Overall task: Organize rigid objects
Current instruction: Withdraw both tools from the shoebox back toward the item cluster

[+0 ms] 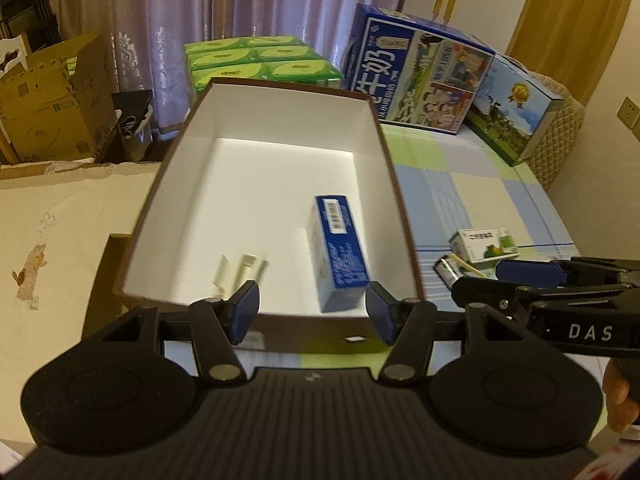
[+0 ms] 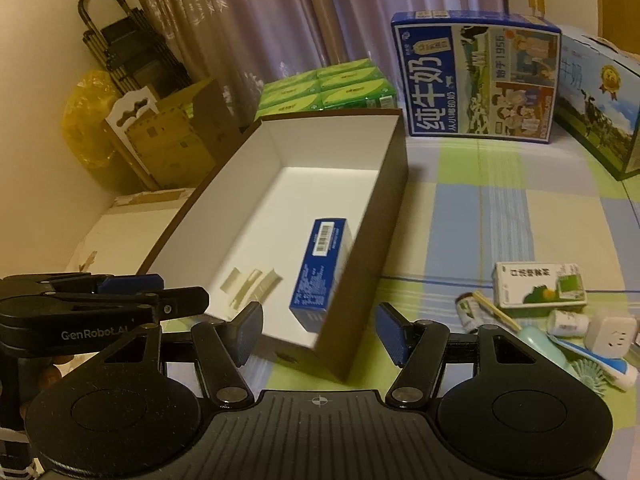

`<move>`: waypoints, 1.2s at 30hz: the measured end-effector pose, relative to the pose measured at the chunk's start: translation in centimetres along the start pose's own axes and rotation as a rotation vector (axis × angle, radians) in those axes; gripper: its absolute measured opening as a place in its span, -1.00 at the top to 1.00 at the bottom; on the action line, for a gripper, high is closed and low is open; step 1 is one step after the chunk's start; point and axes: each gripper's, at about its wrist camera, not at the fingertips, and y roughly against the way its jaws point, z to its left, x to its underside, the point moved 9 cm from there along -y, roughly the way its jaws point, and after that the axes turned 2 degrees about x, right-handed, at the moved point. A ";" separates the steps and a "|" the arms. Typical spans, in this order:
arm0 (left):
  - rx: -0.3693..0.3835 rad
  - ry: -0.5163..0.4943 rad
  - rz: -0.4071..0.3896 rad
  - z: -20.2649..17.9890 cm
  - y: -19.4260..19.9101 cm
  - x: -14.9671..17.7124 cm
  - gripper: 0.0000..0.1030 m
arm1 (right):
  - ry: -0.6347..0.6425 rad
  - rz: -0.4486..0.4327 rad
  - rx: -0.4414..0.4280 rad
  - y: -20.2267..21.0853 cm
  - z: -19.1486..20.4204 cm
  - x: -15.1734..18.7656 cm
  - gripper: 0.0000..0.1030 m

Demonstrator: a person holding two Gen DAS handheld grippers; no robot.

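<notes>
Left wrist view. Left tongs (image 1: 312, 312): pads apart at a middling gap, nothing between them, poised over the near wall of the open box (image 1: 394, 168). Box is brown outside, white inside, and stands on a checked cloth (image 1: 472, 200). Inside, near right: blue carton (image 1: 340, 252) lying flat, barcode label on top. Inside, near left: small pale piece (image 1: 236, 272), kind unclear. Right of the box, on the cloth: green-and-white carton (image 1: 486, 245) and a small cylinder (image 1: 446, 270), possibly a battery. Right tongs (image 1: 500, 280) enter from the right, marked "DAS".

Right wrist view. Right tongs (image 2: 320, 332): likewise parted, empty, aimed at the box's near right corner. Loose items lie near right: green-and-white carton (image 2: 538, 284), white plug adapter (image 2: 610, 332), small bottle (image 2: 568, 322), green round brush (image 2: 594, 376). Left tongs (image 2: 160, 292) read "GenRobot.AI". Far side: milk case (image 2: 476, 80) printed "纯牛奶" and "1956"; green packs (image 2: 326, 90).

Handling note. Next step is likely fetching an item from the right-hand cluster. Take the carton across its narrow faces, lift clear of the box wall, and set it flat beside the blue carton.
</notes>
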 end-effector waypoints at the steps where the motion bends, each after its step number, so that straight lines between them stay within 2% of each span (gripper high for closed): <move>1: 0.003 0.002 0.000 -0.5 0.1 0.2 -0.07 | 0.003 -0.002 -0.006 0.4 -0.3 0.2 -0.16; 20: 0.035 0.010 0.060 -10.5 -0.3 4.9 -0.07 | 0.015 0.025 -0.027 7.2 -8.8 4.7 -0.15; 36: 0.044 -0.002 0.126 -16.5 -3.4 7.7 -0.07 | -0.066 0.062 0.032 10.0 -16.9 7.5 -0.15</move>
